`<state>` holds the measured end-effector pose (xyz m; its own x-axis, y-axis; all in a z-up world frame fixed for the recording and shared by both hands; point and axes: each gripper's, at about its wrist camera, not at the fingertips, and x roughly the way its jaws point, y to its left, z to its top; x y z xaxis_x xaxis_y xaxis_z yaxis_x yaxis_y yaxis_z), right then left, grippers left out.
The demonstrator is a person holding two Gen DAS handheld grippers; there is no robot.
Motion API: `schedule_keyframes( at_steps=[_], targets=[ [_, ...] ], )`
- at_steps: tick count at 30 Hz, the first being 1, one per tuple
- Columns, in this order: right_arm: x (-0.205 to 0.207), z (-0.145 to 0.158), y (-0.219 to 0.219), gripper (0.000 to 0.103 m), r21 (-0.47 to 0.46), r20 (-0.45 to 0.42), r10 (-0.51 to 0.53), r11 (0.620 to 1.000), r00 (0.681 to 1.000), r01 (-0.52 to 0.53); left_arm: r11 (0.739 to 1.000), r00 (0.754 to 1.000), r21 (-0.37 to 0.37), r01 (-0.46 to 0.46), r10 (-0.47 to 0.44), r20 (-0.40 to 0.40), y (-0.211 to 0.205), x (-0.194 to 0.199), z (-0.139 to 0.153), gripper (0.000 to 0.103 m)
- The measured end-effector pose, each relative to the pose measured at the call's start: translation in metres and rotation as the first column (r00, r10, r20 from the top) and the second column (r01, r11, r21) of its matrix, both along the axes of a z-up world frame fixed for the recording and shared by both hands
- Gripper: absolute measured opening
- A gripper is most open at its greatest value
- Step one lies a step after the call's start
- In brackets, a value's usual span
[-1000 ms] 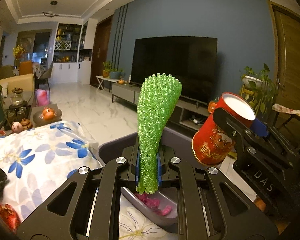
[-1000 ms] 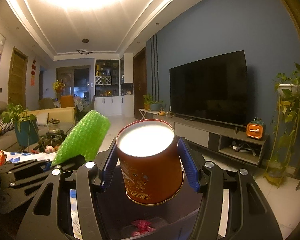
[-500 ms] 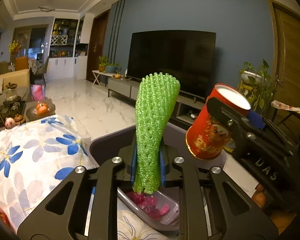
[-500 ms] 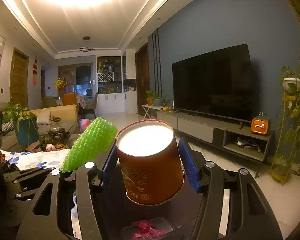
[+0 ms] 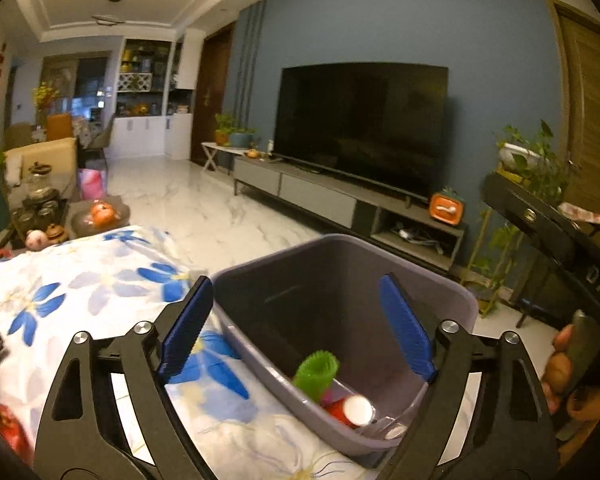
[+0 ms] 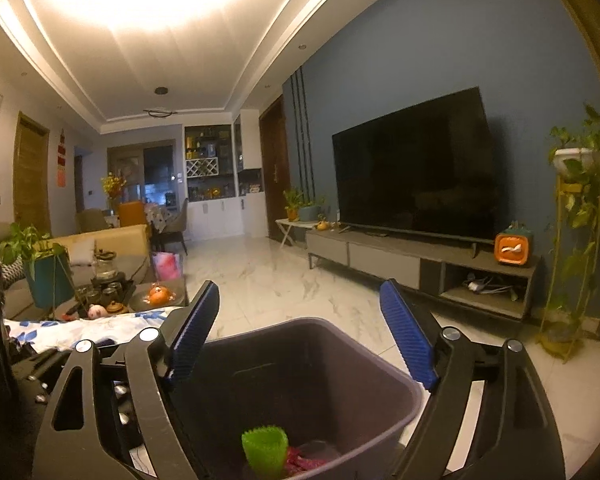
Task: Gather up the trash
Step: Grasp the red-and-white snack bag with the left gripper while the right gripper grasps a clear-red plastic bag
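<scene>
Now both my left tongs (image 5: 297,328) and right tongs (image 6: 300,332) gape wide, empty; green foam net (image 5: 316,370) and red cup (image 5: 350,411) lie in the bin (image 5: 452,292) (perched near the table (image 5: 79,296) edge, a bump could tip it).

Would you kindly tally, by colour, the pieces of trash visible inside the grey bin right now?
Green: 1, the foam net sleeve
Red: 1, the paper cup, lying on its side
Pink: 1 clump of wrapper scraps, how many pieces cannot be told
Total: 3 visible kinds in the bin, under the open left gripper and open right gripper.
</scene>
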<state>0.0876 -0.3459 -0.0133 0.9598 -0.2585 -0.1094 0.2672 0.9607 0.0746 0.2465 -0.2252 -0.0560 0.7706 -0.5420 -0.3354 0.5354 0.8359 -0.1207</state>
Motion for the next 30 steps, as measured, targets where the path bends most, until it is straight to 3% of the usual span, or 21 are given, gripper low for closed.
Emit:
schedule_keyframes(
  at_steps=[7,13,21,30],
  targets=[
    [-0.025,0.002,0.021,0.087,-0.021,0.023,-0.002,1.000,1.000,0.003,0.988,0.988,-0.008,-0.153,0.153,0.028,0.040,-0.027,0.011,0.091],
    [-0.041,0.001,0.046,0.087,0.002,0.033,0.049,0.999,0.998,-0.049,0.960,0.959,0.011,-0.280,0.279,0.056,0.082,-0.057,0.014,0.091],
    [-0.051,-0.006,0.099,0.087,0.037,0.026,0.182,0.982,0.983,-0.183,0.893,0.892,0.017,-0.450,0.448,0.060,0.150,-0.096,0.010,0.091],
    [-0.054,-0.013,0.156,0.087,0.019,0.001,0.300,0.954,0.954,-0.300,0.822,0.821,0.020,-0.569,0.566,0.073,0.217,-0.134,0.007,0.091]
  ],
)
